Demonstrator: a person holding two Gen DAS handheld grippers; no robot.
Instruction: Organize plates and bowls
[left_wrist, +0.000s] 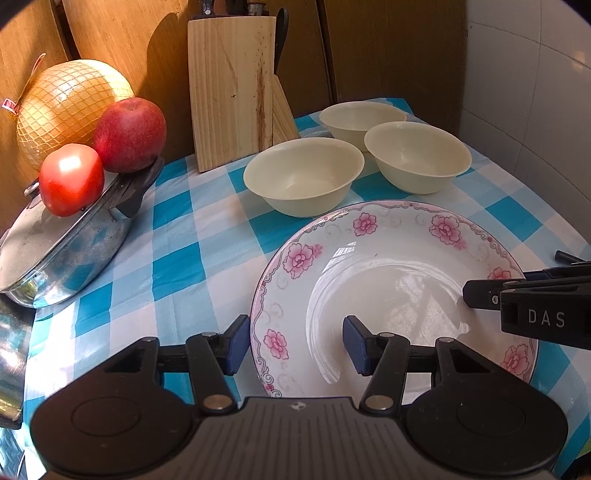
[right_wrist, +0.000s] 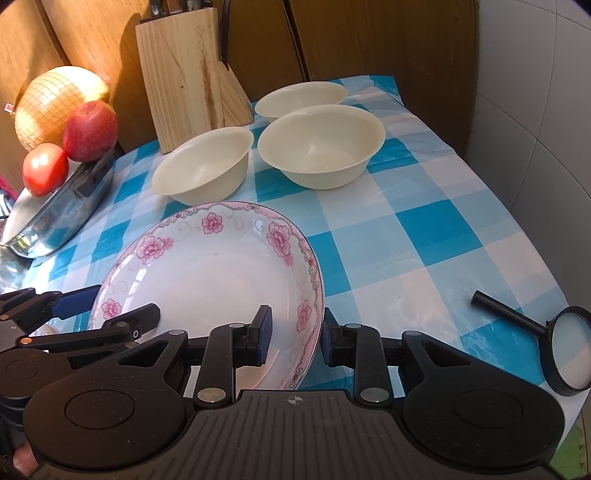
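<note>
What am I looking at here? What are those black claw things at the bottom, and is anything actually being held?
There is no robot here. A person holds a two-finger gripper in each hand, and each one carries a camera looking forward along its fingers. One picture comes from the left gripper, the other from the right gripper.

On the checked tablecloth are a flowered plate, three cream bowls behind it, a knife block and a magnifying glass. At the left, a tomato and an apple sit on a lidded pot.

Each gripper straddles the plate's rim, on opposite sides. The left one's jaws stand wide, so it is not gripping. The right one's are closer in, but I cannot tell whether they pinch the plate.
</note>
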